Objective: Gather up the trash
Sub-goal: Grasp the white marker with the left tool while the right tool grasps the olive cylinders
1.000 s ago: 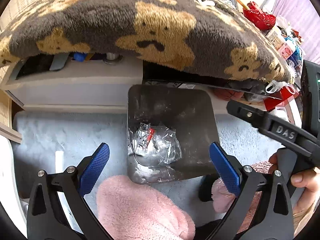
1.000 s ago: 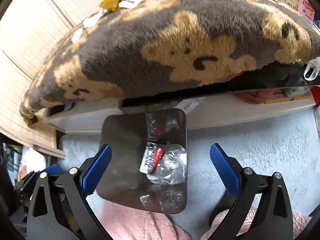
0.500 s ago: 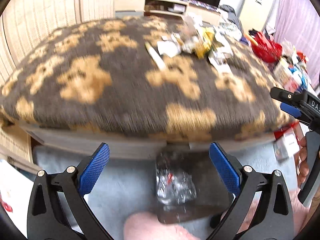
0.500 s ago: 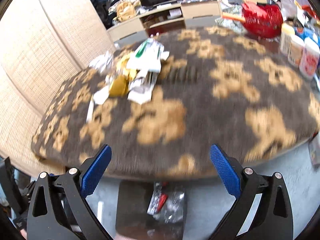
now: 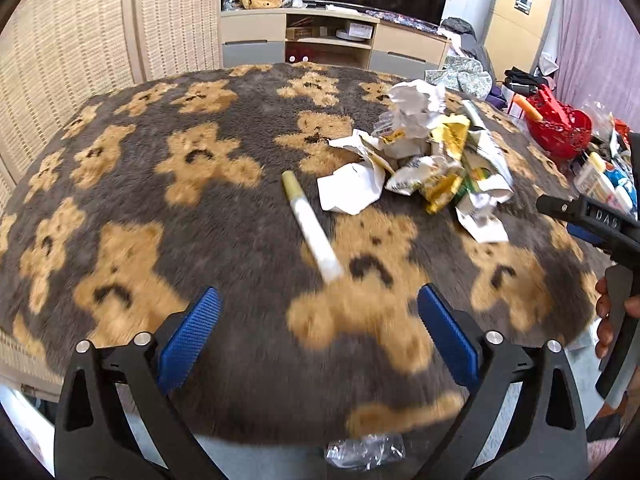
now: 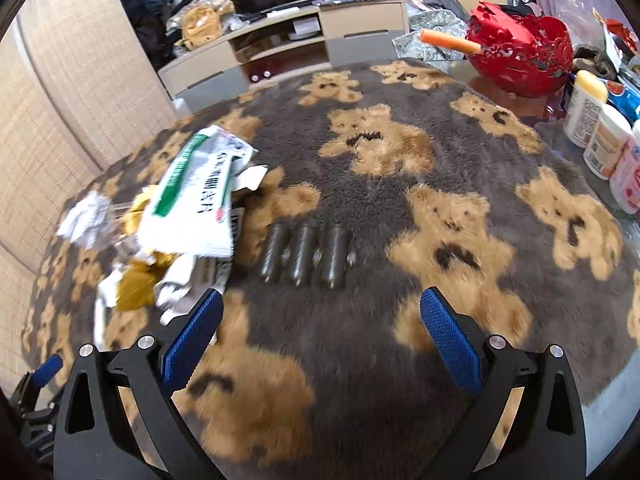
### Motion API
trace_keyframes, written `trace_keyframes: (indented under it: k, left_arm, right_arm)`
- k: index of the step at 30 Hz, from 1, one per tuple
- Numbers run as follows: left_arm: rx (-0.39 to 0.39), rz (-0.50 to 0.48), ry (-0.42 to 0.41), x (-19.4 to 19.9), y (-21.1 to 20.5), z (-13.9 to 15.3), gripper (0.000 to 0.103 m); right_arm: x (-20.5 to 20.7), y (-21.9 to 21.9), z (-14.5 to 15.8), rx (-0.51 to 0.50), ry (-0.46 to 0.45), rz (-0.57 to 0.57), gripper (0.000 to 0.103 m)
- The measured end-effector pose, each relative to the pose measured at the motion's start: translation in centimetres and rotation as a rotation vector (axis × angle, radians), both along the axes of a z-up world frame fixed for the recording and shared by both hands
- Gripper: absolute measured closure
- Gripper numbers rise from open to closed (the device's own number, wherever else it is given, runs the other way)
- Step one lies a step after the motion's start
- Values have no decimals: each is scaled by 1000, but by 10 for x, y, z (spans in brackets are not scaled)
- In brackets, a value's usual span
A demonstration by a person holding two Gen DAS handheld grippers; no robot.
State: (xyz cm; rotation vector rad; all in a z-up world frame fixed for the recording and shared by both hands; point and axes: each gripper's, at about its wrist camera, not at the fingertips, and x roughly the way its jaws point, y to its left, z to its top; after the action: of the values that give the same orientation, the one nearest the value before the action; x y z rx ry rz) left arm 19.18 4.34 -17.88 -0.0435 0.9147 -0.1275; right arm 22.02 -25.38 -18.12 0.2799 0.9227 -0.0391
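Observation:
A pile of crumpled paper and wrappers (image 5: 432,156) lies on the bear-patterned blanket (image 5: 200,208), with a white marker pen (image 5: 310,226) to its left. My left gripper (image 5: 318,332) is open and empty, above the blanket's near edge, short of the pen. In the right wrist view the pile (image 6: 188,216) lies at the left, with a white and green packet on top. Three dark small tubes (image 6: 306,254) lie side by side ahead of my right gripper (image 6: 320,340), which is open and empty. A bit of clear plastic in the bin (image 5: 362,450) shows below the table edge.
A red openwork bowl (image 6: 520,56) with an orange stick stands at the far right. White bottles and jars (image 6: 600,136) stand along the right edge. A TV cabinet (image 5: 332,40) and a woven screen (image 5: 68,52) stand behind the table.
Both grippers have risen from above the bin on the floor to above the tabletop. The view now faces the trash pile on the blanket. Both stay open and empty.

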Motion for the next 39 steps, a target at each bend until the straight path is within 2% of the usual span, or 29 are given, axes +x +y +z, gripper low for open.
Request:
trace_keyframes:
  k: [7, 10, 16, 18, 19, 20, 21, 22, 25, 33, 39]
  left_arm:
    - [-7, -6, 39, 38, -6, -20, 31]
    - [2, 2, 51, 50, -7, -27, 38]
    - [60, 16, 15, 57, -12, -28, 49]
    - [68, 19, 12, 57, -12, -28, 55]
    - [69, 25, 10, 56, -11, -27, 62]
    - [64, 29, 10, 55, -9, -27, 67]
    - [57, 37, 12, 53, -5, -26, 75]
    - [51, 40, 14, 52, -3, -26, 81]
    - [37, 43, 23, 46, 3, -26, 91]
    - [45, 1, 23, 11, -4, -26, 91]
    - [24, -21, 26, -21, -6, -25, 91]
  right_arm:
    - [30, 9, -19, -90, 6, -1, 8]
    - [39, 12, -28, -94, 17, 13, 9]
    - [43, 18, -32, -161, -11, 19, 10]
    - [43, 17, -32, -167, -13, 10, 20]
    - [41, 14, -31, -165, -15, 3, 24]
    - [39, 11, -30, -163, -16, -5, 32]
    - [37, 7, -29, -156, -17, -15, 40]
    - [36, 3, -28, -146, -17, -22, 45]
    - [30, -8, -27, -101, -10, -27, 47]
    - [3, -15, -25, -59, 8, -23, 48]
    - [-33, -10, -24, -48, 18, -4, 48]
